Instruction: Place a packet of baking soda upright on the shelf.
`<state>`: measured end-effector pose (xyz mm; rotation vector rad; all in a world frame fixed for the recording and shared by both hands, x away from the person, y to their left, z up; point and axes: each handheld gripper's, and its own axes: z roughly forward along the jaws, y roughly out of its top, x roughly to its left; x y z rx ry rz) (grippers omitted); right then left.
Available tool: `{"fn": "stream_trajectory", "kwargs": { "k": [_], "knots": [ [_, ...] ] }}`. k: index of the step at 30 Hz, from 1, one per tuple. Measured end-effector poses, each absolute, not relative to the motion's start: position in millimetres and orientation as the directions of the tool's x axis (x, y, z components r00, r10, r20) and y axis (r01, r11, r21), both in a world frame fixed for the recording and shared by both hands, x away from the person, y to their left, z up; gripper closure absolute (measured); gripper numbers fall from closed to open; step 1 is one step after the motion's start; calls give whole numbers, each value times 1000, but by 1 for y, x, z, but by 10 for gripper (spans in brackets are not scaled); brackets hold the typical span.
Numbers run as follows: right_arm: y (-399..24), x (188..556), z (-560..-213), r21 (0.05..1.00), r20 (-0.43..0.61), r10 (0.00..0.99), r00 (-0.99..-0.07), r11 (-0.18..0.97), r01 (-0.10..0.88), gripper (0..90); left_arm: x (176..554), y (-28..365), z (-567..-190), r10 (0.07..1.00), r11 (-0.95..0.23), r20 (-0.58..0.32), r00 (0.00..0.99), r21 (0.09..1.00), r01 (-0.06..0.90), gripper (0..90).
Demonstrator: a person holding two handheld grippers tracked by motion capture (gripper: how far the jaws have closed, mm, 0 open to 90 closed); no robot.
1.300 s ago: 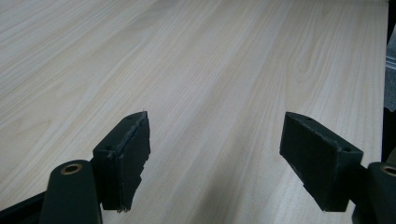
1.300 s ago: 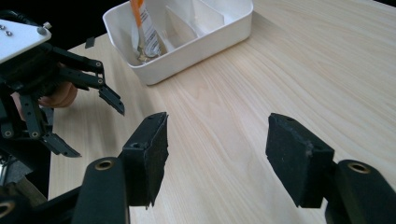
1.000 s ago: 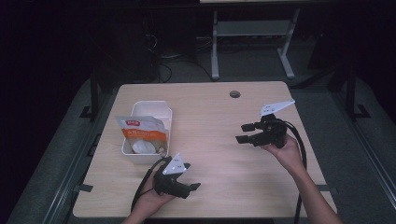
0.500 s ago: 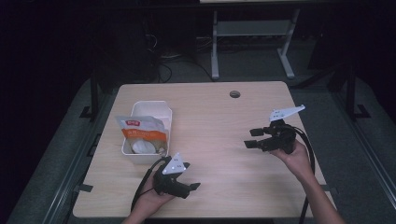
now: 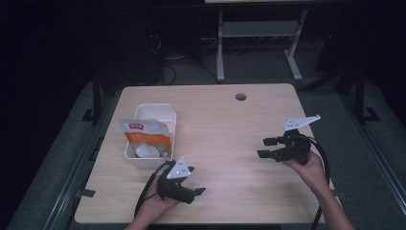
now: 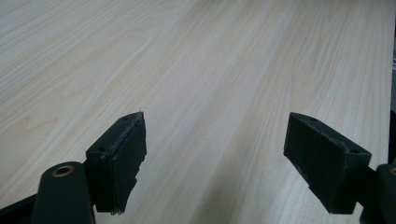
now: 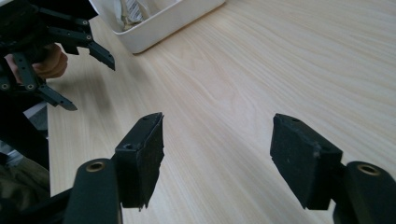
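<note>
- While nothing sits between either pair of jaws, the thing nearest them is the white bin (image 5: 170, 120), which stands just beyond the left gripper (image 5: 196, 191) and a little to its left, close but not touching.
- Inside the bin leans an orange-and-white packet (image 5: 143, 136), its top edge rising above the rim; something round and pale lies at its foot, too small to make out.
- The left gripper rests low at the near edge of the wooden table (image 5: 225, 124), held in the person's left hand (image 5: 154, 207), jaws spread wide over bare wood in the left gripper view.
- The right gripper (image 5: 266, 148) is well apart from the bin, across the table toward the right edge, held in the right hand (image 5: 310, 167) and pointing leftward toward the other gripper.
- Its jaws are likewise spread wide, with bare tabletop between them.
- In the right gripper view, the bin (image 7: 159, 21) lies far ahead, with the left gripper (image 7: 81, 74) near it.
</note>
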<state>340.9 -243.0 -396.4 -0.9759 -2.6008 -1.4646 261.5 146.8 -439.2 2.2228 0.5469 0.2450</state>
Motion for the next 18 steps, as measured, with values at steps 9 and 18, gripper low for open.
{"fn": "stream_trajectory", "kwargs": {
  "k": [9,18],
  "knots": [
    [-251,331,-404,773,293,526,-799,362,521,329,262,148,-438,466,-572,-2,885,762,303,208],
    [-261,321,-413,770,308,540,-783,343,539,316,261,148,-439,467,-573,0,884,761,303,207]
  ]
}}
